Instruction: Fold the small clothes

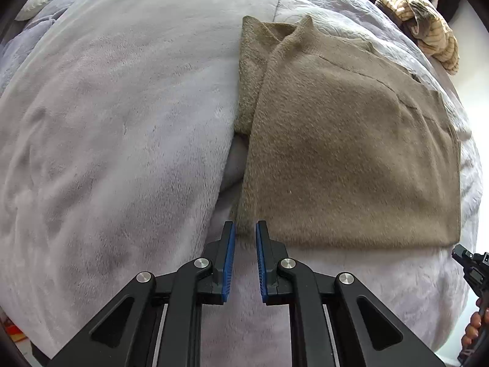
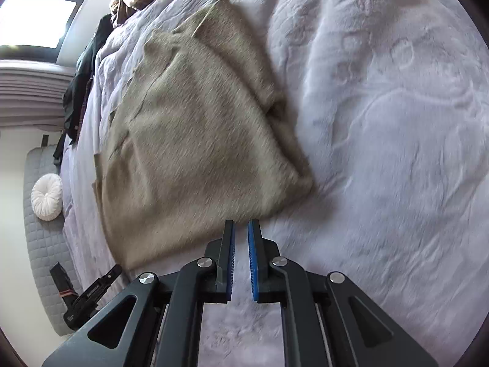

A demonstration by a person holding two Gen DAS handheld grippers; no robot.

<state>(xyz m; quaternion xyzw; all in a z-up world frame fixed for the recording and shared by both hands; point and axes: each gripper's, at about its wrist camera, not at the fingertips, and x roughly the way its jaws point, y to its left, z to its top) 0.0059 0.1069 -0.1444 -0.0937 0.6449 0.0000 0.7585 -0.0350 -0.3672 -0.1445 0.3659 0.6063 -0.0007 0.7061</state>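
A tan fuzzy knit garment (image 1: 345, 153) lies folded flat on a pale lilac plush blanket (image 1: 116, 140). A narrower folded part sticks out at its far left edge. My left gripper (image 1: 245, 229) is open and empty, its blue pads just at the garment's near left corner. In the right wrist view the same garment (image 2: 195, 140) lies left of centre. My right gripper (image 2: 241, 226) is open with a narrow gap and empty, at the garment's near edge. The right gripper also shows at the right edge of the left wrist view (image 1: 472, 270).
A heap of striped and brown clothes (image 1: 421, 21) lies at the far right of the bed. A round white cushion (image 2: 46, 197) rests on a grey quilted mat (image 2: 42, 244) beside the bed. The left gripper's body (image 2: 88, 296) shows low left.
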